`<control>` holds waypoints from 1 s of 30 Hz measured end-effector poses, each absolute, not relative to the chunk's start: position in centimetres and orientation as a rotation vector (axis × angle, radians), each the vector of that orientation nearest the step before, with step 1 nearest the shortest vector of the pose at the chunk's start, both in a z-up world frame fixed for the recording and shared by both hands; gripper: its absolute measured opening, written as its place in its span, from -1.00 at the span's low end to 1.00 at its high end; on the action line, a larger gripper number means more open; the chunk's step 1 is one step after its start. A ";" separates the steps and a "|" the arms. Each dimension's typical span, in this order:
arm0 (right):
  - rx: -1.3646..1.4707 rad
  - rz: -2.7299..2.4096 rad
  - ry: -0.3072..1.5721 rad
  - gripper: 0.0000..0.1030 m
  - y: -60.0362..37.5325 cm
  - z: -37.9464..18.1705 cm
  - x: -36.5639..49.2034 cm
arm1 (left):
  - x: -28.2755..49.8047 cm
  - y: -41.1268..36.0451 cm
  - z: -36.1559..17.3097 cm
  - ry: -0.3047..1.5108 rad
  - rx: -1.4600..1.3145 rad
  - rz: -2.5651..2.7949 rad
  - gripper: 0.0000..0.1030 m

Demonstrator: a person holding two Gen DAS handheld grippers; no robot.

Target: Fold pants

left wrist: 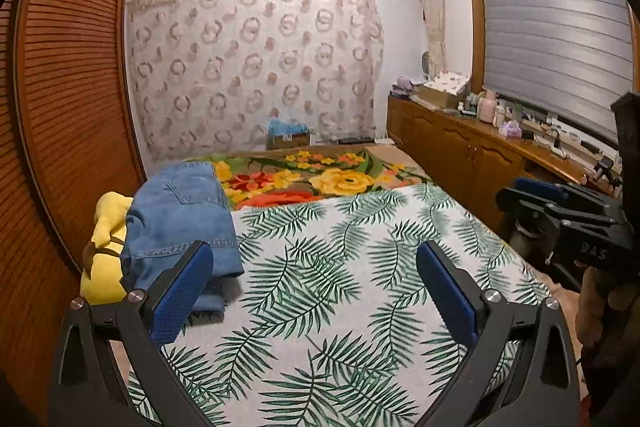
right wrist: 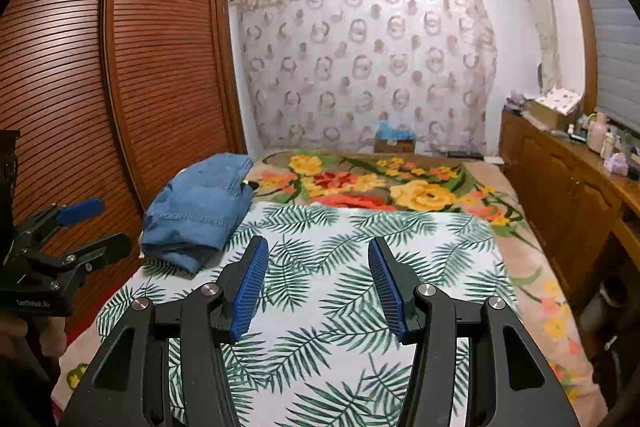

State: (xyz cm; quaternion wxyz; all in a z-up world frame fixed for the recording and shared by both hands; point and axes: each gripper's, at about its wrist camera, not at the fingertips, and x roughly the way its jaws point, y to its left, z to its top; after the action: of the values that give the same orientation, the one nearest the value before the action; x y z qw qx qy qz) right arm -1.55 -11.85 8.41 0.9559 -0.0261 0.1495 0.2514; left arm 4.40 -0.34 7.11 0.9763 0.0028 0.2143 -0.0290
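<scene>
1. Against the wardrobe side of the bed, the blue denim pants (right wrist: 200, 207) lie in a folded bundle, resting partly on the palm-leaf sheet (right wrist: 340, 267) and partly on a yellow soft toy (left wrist: 106, 247) just behind them

2. Neither tool touches the pants: the left gripper (left wrist: 316, 287) hangs just beside the bundle with its blue pads (left wrist: 180, 299) spread wide and nothing between them; the right gripper (right wrist: 318, 283) hovers farther from the pants, over bare sheet, its jaws about half parted and likewise empty

3. Judged from how the cloth lies, the fold looks done or nearly so; the step in hand seems to be clearing away or tidying

4. To do it well, any last touch should press the top layer flat without snagging the hem nearest the left pad, which could drag the stack open

5. Beyond the pants lie a flowered blanket (right wrist: 380, 183), a slatted wardrobe (right wrist: 120, 67) beside them, and a wooden cabinet (left wrist: 460, 151) across the bed
</scene>
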 end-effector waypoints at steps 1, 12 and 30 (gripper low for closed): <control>-0.050 0.506 0.298 0.05 -12.0 8.5 -2.0 | 4.1 -0.4 7.4 0.420 -0.004 -0.059 0.97; -0.048 0.485 0.242 0.05 -12.6 8.5 -5.3 | 2.7 -0.5 9.1 0.369 -0.028 -0.029 0.97; -0.062 0.473 0.240 0.05 -12.9 8.3 -4.6 | 2.9 -0.6 8.6 0.391 -0.020 -0.015 0.97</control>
State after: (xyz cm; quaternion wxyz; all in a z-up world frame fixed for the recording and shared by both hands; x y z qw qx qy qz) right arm -4.57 -12.92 8.28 0.9646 -0.0306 0.1187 0.2336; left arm 2.88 -0.58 8.56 0.9809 -0.0097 0.1940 -0.0075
